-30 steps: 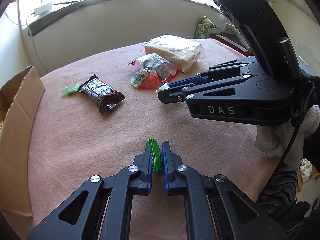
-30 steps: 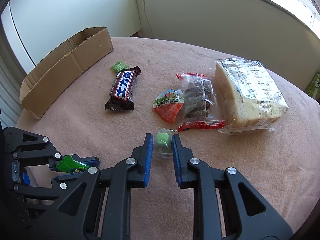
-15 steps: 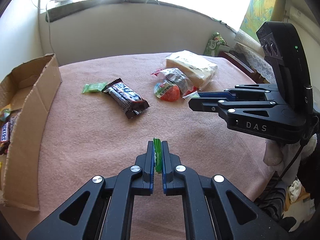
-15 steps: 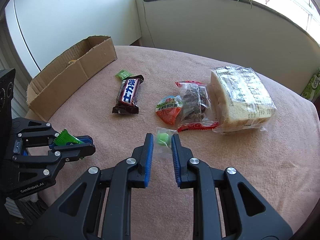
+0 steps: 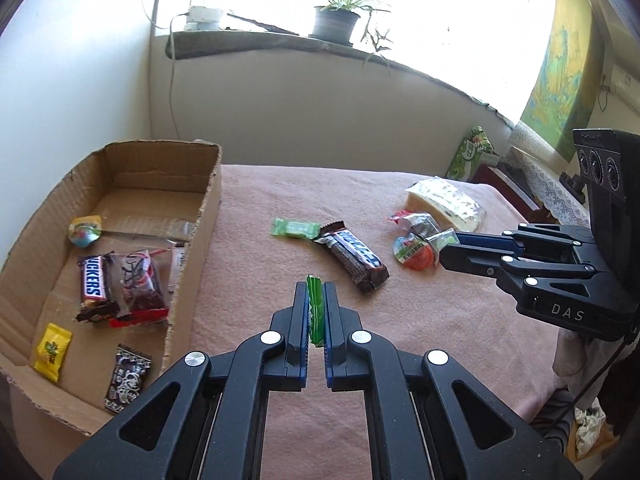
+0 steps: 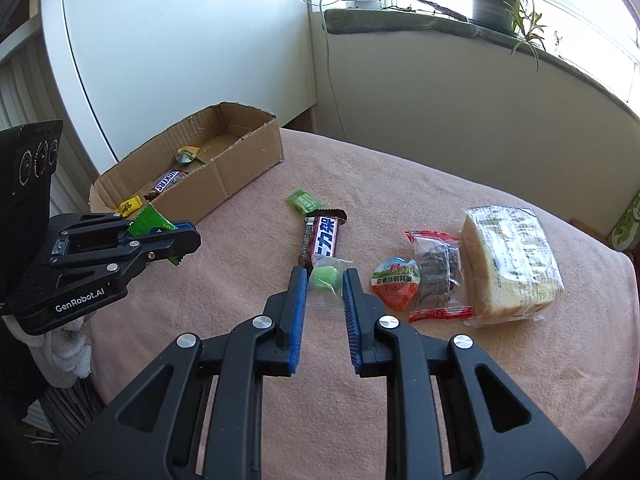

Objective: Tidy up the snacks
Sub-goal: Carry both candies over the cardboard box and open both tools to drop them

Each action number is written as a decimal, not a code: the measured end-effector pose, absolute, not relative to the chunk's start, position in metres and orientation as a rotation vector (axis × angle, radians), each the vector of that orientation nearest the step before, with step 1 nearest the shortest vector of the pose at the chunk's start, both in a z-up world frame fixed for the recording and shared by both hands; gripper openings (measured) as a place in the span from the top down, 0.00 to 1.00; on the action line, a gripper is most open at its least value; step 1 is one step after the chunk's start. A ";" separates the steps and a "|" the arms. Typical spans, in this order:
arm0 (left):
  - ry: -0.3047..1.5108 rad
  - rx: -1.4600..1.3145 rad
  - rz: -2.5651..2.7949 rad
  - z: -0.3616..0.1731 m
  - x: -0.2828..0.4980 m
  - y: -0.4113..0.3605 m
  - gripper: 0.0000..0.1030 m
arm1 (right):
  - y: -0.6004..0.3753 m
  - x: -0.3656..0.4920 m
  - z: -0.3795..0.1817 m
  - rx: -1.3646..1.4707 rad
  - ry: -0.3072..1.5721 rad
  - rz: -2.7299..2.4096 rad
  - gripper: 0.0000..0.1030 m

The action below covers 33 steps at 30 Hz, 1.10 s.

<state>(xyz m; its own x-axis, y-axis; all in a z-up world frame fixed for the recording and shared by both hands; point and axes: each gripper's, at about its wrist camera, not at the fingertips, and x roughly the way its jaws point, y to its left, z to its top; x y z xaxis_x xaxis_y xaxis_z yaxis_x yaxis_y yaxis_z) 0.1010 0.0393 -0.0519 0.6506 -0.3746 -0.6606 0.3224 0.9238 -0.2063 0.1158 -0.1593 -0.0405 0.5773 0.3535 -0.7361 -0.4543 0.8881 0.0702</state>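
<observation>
Left gripper [image 5: 316,312]: jaws clamped on a green sachet [image 5: 315,307]. Right gripper [image 6: 325,286]: jaws clamped on a green sweet [image 6: 326,279]. Box [image 5: 208,216] lies at ten o'clock; both items are best carried clear over its wall before release. "SNICKERS" is read inside; "DAS" and "GenRobot.AI" on the grippers.

Pink cloth [image 6: 440,380], brown cardboard box [image 6: 240,176], green candy [image 6: 326,278] — black grippers' blue-lined fingers [image 6: 298,320]

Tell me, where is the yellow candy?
In the left wrist view, the yellow candy lies in the cardboard box, near corner, beside the small black packet.
</observation>
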 end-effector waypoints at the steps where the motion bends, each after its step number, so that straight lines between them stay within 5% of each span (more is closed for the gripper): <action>1: 0.758 -0.077 -0.380 -0.050 0.100 0.047 0.96 | -0.154 0.117 -0.039 -0.134 0.827 0.485 0.82; 33: 0.678 -0.202 -0.079 -0.049 0.102 0.169 0.96 | 0.022 0.120 -0.036 -0.211 0.799 0.778 0.81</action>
